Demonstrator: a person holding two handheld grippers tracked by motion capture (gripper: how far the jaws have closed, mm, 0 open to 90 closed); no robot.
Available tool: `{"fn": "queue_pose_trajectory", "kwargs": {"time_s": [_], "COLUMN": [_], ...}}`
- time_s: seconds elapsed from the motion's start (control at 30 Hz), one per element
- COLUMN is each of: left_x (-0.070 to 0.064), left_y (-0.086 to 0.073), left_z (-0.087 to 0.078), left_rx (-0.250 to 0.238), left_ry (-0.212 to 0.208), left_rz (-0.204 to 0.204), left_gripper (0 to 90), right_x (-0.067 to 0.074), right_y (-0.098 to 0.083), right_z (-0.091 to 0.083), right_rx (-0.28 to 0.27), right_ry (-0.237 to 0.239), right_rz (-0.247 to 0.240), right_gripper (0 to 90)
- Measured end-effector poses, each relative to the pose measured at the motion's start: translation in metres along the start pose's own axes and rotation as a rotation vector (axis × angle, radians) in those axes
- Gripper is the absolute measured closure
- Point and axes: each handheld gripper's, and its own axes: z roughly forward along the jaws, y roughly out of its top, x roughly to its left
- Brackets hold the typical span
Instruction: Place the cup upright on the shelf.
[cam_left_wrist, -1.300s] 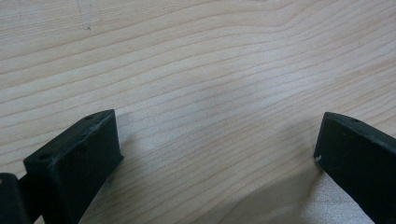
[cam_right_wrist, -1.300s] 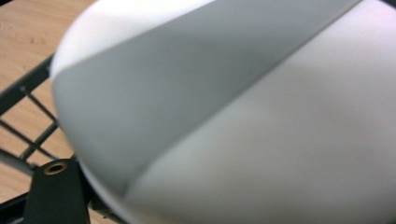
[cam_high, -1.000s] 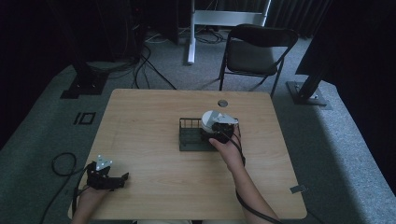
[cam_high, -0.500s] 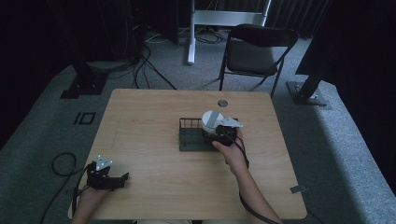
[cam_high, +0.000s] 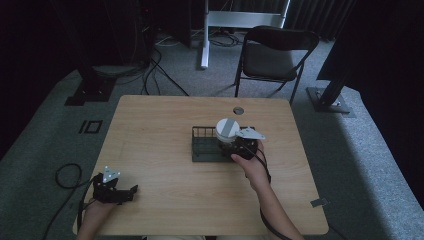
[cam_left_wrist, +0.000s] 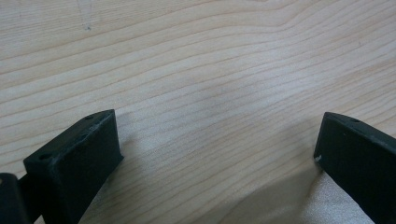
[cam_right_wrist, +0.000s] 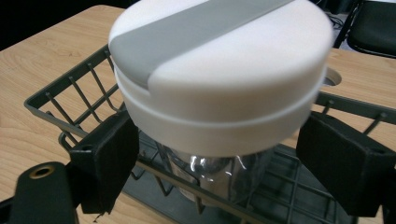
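While the desk (cam_high: 150, 135) carries little besides the dark wire basket (cam_high: 206, 145) set a bit toward its right edge and nearer the far edge than the near one, my work is all at that basket. A clear jar with a broad white lid crossed by a grey stripe (cam_high: 228, 130) stands at the basket's right end; in the right gripper view its glass body sits inside the wire rim, and I cannot tell whether its base rests on the basket floor or hangs just above it. My right gripper (cam_high: 239, 145) is at the jar from the near right side, its jaws spread wide to either side, below the lid's rim, with a gap on both sides, so they are not gripping it.

I judge the step in hand to be either taking the jar or letting it go. To do it well I should keep the jaws level and centred on the glass under the lid, close on the body and not the lid's lip, and move straight up or back so I don't catch the near wire rail.

My right forearm reaches diagonally from the near edge, wrist straight, hand wrapped round the handle. My left gripper (cam_high: 114, 189) rests by the near left corner, jaws wide apart over bare wood and holding nothing, the hand low behind it.
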Motion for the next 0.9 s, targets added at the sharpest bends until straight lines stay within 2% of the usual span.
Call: {"fn": "queue_pose_trajectory", "kwargs": {"time_s": [0.5, 0.73, 0.83, 0.9], "left_x": [0.0, 0.0, 0.0, 0.0], "left_y": [0.0, 0.0, 0.0, 0.0], "left_z": [0.0, 0.0, 0.0, 0.0], "left_rx": [0.0, 0.0, 0.0, 0.0], "left_ry": [0.0, 0.0, 0.0, 0.0], "left_rz": [0.0, 0.0, 0.0, 0.0], "left_gripper": [0.5, 0.5, 0.5, 0.6], "right_x": [-0.003, -0.011, -0.015, -0.019], "right_y": [-0.004, -0.008, -0.01, -0.011], "right_z": [-0.025, -0.038, -0.042, -0.045], "right_rx": [-0.035, -0.042, -0.037, -0.048], "right_ry": [0.024, 0.015, 0.009, 0.007], "right_rz": [-0.009, -0.003, -0.027, -0.015], "right_gripper": [13.1, 13.1, 13.0, 13.0]}}
